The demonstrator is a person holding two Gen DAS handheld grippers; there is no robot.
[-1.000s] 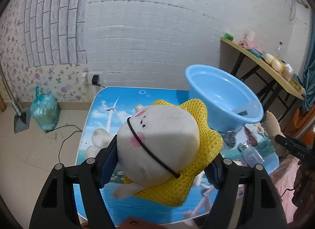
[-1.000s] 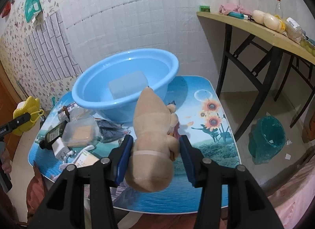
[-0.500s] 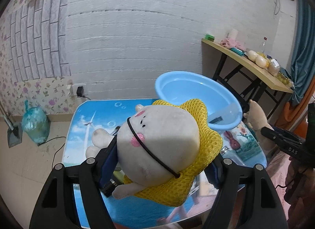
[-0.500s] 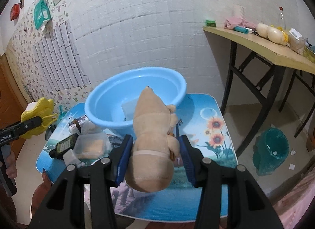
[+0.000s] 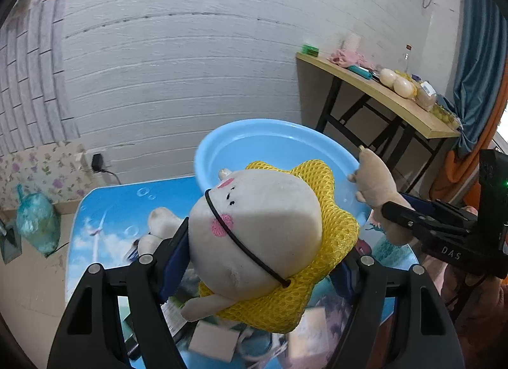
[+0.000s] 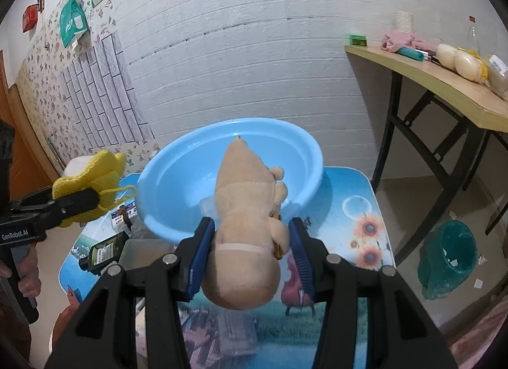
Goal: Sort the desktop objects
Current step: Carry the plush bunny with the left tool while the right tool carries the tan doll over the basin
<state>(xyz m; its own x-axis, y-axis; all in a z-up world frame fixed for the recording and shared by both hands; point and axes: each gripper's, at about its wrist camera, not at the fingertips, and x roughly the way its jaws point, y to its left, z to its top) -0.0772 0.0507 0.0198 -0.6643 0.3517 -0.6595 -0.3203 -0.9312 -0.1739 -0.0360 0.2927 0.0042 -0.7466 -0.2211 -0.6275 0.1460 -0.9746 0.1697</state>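
White brick wall, blue basin point(image 6: 177, 191), tan plush point(image 6: 246, 235) clamped in right tool point(image 6: 250, 261)

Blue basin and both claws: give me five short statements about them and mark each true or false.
1. The left claw is shut on the white plush with the yellow net collar. True.
2. The right claw is open, holding nothing. False: it is shut on the tan plush.
3. The tan plush lies inside the blue basin. False: it is held in the claw in front of the basin.
4. The basin stands on the low picture-printed table. True.
5. A dark bottle stands upright in the basin. False: it lies on the table beside it.
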